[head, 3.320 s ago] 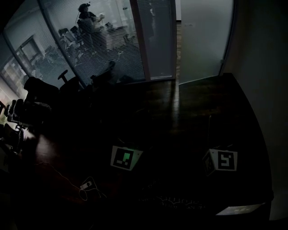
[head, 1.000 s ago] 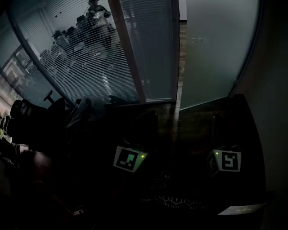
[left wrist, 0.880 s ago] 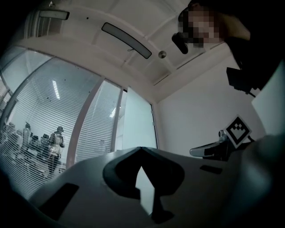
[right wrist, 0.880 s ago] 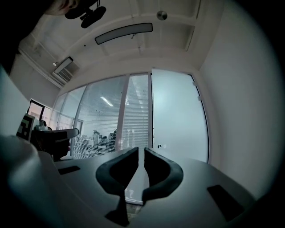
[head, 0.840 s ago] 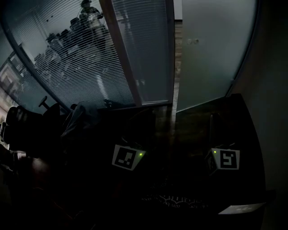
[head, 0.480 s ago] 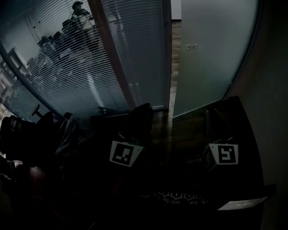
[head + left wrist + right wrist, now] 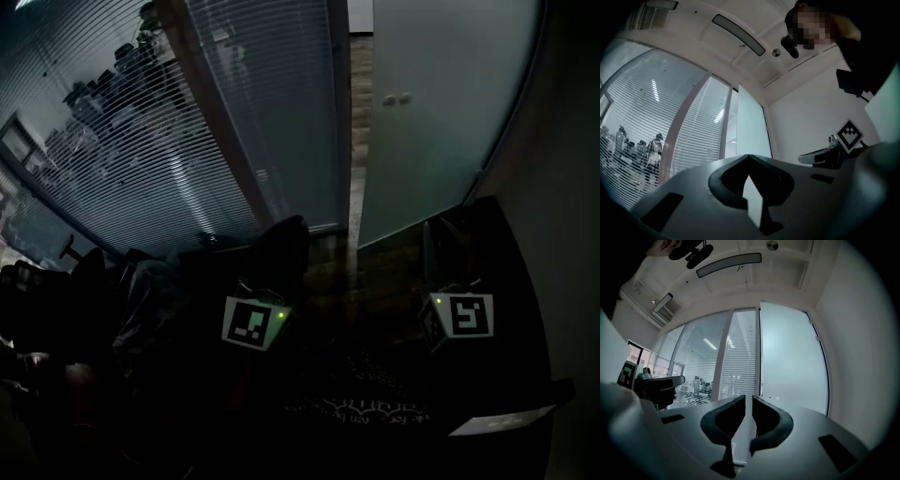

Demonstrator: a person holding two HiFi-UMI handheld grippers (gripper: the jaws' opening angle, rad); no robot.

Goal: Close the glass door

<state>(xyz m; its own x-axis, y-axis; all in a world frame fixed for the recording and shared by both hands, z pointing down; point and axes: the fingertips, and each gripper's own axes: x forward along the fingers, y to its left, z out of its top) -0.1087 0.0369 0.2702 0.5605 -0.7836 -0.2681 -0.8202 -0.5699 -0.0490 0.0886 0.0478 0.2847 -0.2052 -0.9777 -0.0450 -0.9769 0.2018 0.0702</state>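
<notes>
The frosted glass door (image 7: pixel 441 112) stands ajar at the upper right of the head view, with two small knobs (image 7: pixel 398 98) near its free edge. A narrow gap (image 7: pixel 357 131) separates it from the glass wall with blinds (image 7: pixel 262 112). Both grippers are held low in front of it, apart from the glass; their marker cubes show, the left one (image 7: pixel 251 323) and the right one (image 7: pixel 459 317). My left gripper (image 7: pixel 749 156) is shut with its tips touching and nothing in it. My right gripper (image 7: pixel 749 398) points at the door's (image 7: pixel 792 357) edge, its jaws a narrow slit apart and empty.
Dark office chairs (image 7: pixel 56 291) and a draped dark garment (image 7: pixel 159 281) crowd the floor at the left. People (image 7: pixel 141 37) stand behind the blinds. A white wall (image 7: pixel 562 187) runs close along the right. A pale flat sheet (image 7: pixel 497 422) lies at the bottom right.
Door and glass wall have grown larger and nearer in the head view, and the chairs have slid left and down. Both grippers have moved forward toward the door.
</notes>
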